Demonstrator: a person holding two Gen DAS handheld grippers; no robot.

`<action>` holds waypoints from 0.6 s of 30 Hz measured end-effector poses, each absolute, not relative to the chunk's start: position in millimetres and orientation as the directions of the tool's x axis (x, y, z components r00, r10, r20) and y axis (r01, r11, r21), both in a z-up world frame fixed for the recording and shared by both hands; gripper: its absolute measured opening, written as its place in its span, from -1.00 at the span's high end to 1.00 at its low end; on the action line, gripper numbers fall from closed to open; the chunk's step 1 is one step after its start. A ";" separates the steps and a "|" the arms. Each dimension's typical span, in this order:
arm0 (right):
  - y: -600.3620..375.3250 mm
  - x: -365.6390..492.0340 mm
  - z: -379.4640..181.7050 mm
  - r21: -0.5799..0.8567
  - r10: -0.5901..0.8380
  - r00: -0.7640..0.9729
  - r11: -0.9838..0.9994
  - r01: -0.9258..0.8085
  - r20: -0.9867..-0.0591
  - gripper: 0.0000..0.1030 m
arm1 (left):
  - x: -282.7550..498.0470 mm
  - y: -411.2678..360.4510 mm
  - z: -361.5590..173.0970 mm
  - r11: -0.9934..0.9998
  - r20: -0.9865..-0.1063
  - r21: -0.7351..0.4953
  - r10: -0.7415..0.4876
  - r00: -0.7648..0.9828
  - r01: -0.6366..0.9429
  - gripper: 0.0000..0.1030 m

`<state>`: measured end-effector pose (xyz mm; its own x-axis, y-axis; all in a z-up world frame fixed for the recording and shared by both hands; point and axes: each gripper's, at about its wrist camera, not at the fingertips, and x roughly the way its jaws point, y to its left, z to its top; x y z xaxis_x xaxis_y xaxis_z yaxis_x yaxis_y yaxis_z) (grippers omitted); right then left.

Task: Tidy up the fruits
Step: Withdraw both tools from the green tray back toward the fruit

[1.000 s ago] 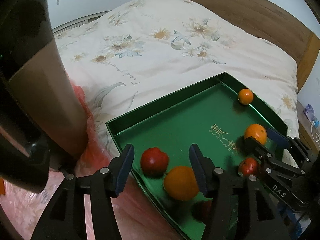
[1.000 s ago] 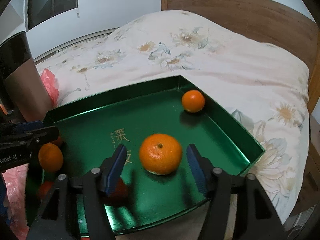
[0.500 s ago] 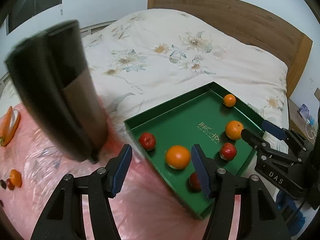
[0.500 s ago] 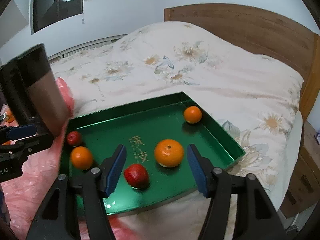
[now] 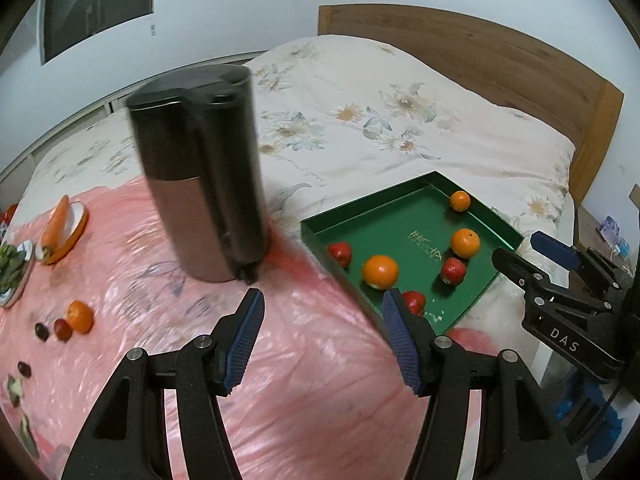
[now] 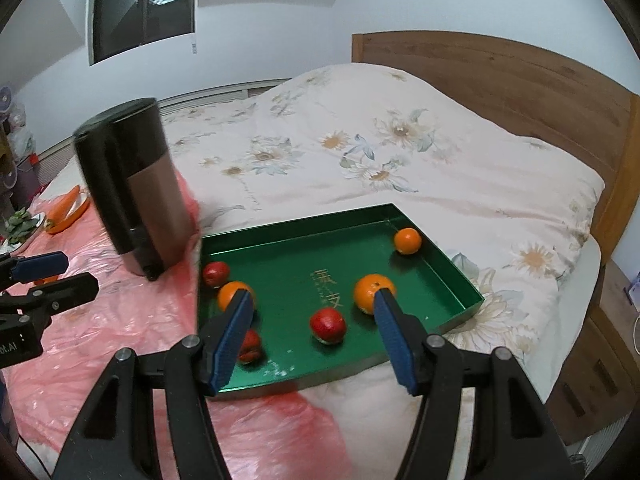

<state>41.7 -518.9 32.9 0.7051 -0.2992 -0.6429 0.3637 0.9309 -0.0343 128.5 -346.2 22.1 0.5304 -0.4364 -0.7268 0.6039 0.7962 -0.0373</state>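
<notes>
A green tray [image 5: 368, 199] [image 6: 288, 264] lies on the bed and holds three oranges and three red fruits, among them an orange [image 5: 380, 271] [image 6: 232, 292] and a red fruit [image 5: 453, 271] [image 6: 328, 325]. My left gripper [image 5: 323, 304] hangs open and empty over the pink sheet, left of the tray's near corner. Above the tray's front edge my right gripper [image 6: 313, 300] is open, holding nothing. On the sheet at far left lie a loose orange [image 5: 79, 316] and a few small dark fruits [image 5: 63, 329].
A tall dark kettle [image 5: 200, 172] [image 6: 132, 188] stands on the pink plastic sheet [image 5: 160, 320] just left of the tray. A carrot on a dish [image 5: 60, 220] and a plate of greens [image 5: 10, 264] sit at far left. The wooden headboard [image 6: 500, 80] rises behind.
Both grippers have drawn back and up from the tray, so it looks smaller. The kettle, the pink sheet and the loose fruit at left have come into the left view.
</notes>
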 end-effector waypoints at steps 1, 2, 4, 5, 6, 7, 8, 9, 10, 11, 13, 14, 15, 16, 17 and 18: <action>-514.1 39.6 34.8 -0.037 -0.297 0.706 0.933 0.359 -0.643 -0.85 | 125.7 -339.1 24.8 0.800 -0.723 -0.037 -0.435 0.536 0.599 -0.08; -509.4 37.8 36.6 -0.037 -0.294 0.707 0.934 0.355 -0.643 -0.85 | 123.8 -334.5 26.5 0.803 -0.721 -0.037 -0.433 0.541 0.594 -0.08; -502.1 34.3 39.3 -0.037 -0.288 0.709 0.937 0.347 -0.643 -0.85 | 119.7 -321.4 31.1 0.813 -0.714 -0.039 -0.430 0.552 0.581 -0.08; -497.1 32.6 40.8 -0.037 -0.284 0.711 0.939 0.342 -0.643 -0.85 | 117.2 -313.8 33.3 0.819 -0.711 -0.040 -0.426 0.559 0.573 -0.08; -493.1 30.9 41.5 -0.038 -0.282 0.712 0.940 0.338 -0.643 -0.85 | 114.9 -309.3 34.3 0.823 -0.709 -0.040 -0.423 0.564 0.567 -0.09; -487.7 29.4 42.6 -0.038 -0.277 0.713 0.942 0.332 -0.644 -0.85 | 112.5 -303.0 35.4 0.827 -0.707 -0.039 -0.419 0.569 0.561 -0.10; -483.3 27.9 43.4 -0.038 -0.273 0.714 0.944 0.327 -0.645 -0.85 | 110.2 -297.1 35.8 0.831 -0.706 -0.039 -0.416 0.574 0.554 -0.10; -477.9 26.0 44.0 -0.038 -0.267 0.715 0.947 0.320 -0.646 -0.85 | 108.6 -293.3 35.5 0.834 -0.705 -0.040 -0.413 0.576 0.550 -0.11; -471.9 24.3 44.3 -0.039 -0.261 0.715 0.950 0.311 -0.649 -0.85 | 106.0 -286.8 35.2 0.839 -0.705 -0.040 -0.409 0.580 0.542 -0.12; -467.1 23.2 44.4 -0.041 -0.257 0.715 0.952 0.304 -0.651 -0.86 | 104.0 -281.5 34.2 0.844 -0.705 -0.041 -0.403 0.583 0.535 -0.12; -455.2 20.9 44.4 -0.043 -0.242 0.714 0.958 0.285 -0.657 -0.86 | 101.1 -271.2 31.6 0.852 -0.708 -0.044 -0.395 0.585 0.522 -0.14; -449.4 19.9 44.7 -0.046 -0.235 0.714 0.961 0.274 -0.659 -0.86 | 99.2 -264.2 30.1 0.858 -0.710 -0.046 -0.389 0.587 0.512 -0.14; -444.9 19.3 45.0 -0.048 -0.231 0.714 0.963 0.267 -0.661 -0.86 | 96.7 -258.0 29.2 0.862 -0.711 -0.047 -0.384 0.589 0.505 -0.14; -438.9 18.7 45.5 -0.050 -0.223 0.714 0.965 0.256 -0.663 -0.86 | 95.0 -252.9 29.0 0.865 -0.711 -0.047 -0.380 0.591 0.499 -0.15; -434.7 18.6 45.7 -0.051 -0.216 0.714 0.968 0.246 -0.666 -0.86 | 93.0 -246.1 28.4 0.869 -0.712 -0.048 -0.375 0.594 0.492 -0.15; -429.0 18.7 46.1 -0.054 -0.208 0.714 0.971 0.232 -0.669 -0.86 | 92.2 -242.3 28.6 0.872 -0.712 -0.049 -0.373 0.595 0.488 -0.15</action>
